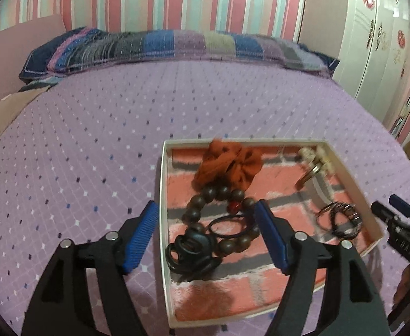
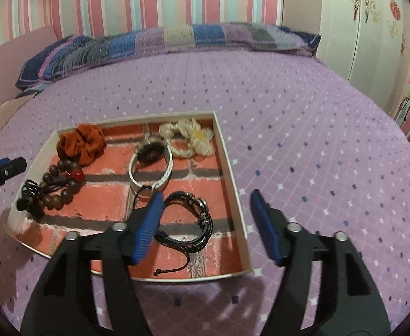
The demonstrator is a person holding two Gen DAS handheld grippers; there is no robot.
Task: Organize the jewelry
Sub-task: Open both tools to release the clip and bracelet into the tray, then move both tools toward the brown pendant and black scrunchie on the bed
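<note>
A shallow white box with a brick-pattern lining lies on the purple bed. In it are an orange scrunchie, a brown bead bracelet, a black claw clip, a black hair tie, a white-strapped watch, a cream flower scrunchie and a black braided bracelet. My left gripper is open above the box's left part, empty. My right gripper is open above the box's right edge, empty.
The purple dotted bedspread stretches all round the box. A striped pillow lies at the bed's far end against a striped wall. A white wardrobe stands at the right. The right gripper also shows in the left wrist view.
</note>
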